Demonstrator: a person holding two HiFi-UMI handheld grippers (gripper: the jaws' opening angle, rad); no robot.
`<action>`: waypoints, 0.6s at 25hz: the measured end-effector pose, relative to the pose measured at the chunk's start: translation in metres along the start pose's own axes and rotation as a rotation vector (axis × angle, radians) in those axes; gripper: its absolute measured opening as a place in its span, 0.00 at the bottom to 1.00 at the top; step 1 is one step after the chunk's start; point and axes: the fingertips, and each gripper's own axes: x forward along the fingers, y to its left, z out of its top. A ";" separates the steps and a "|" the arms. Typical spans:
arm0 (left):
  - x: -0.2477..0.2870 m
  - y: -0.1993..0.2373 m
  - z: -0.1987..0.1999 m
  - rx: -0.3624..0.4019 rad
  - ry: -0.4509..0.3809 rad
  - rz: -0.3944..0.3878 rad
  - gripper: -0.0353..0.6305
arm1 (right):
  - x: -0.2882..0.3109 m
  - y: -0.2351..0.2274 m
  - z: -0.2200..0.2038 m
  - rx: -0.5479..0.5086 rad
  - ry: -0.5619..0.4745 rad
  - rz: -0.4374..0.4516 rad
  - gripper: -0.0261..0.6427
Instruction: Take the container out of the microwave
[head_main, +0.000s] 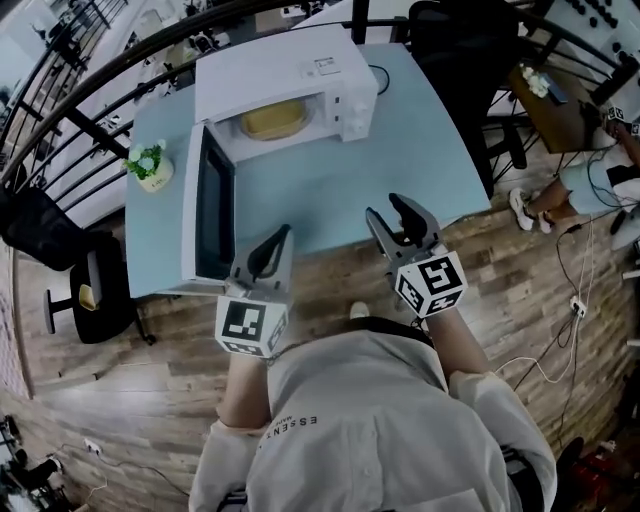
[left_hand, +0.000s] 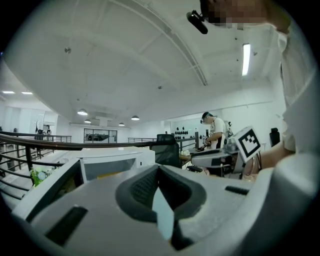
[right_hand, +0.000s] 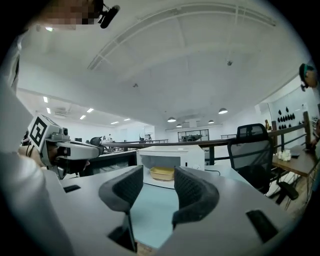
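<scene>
1. microwave (head_main: 300, 80): count 1.
2. yellow container (head_main: 272, 119): count 1.
3. Handheld grippers, count 2: left gripper (head_main: 280, 238), right gripper (head_main: 386, 207).
4. potted plant (head_main: 150, 167): count 1.
5. table (head_main: 420, 150): count 1.
6. Black office chairs, count 2: left chair (head_main: 95, 290), far chair (head_main: 450, 45).

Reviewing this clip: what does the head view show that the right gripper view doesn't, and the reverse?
Head view only: the plant beside the microwave, and the marker cube on the right tool.
Right gripper view only: the ceiling lights overhead.
Both: the open microwave with the yellow container inside, the blue table, and the right tool, jaws apart with nothing between them.
</scene>
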 end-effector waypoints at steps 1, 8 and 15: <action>0.008 0.000 0.000 -0.003 0.005 0.014 0.06 | 0.006 -0.010 -0.001 -0.003 0.006 0.006 0.32; 0.041 0.019 -0.015 -0.065 0.047 0.142 0.06 | 0.053 -0.029 -0.009 -0.056 0.074 0.150 0.32; 0.056 0.044 -0.037 -0.094 0.109 0.207 0.06 | 0.113 -0.021 -0.013 -0.132 0.159 0.283 0.32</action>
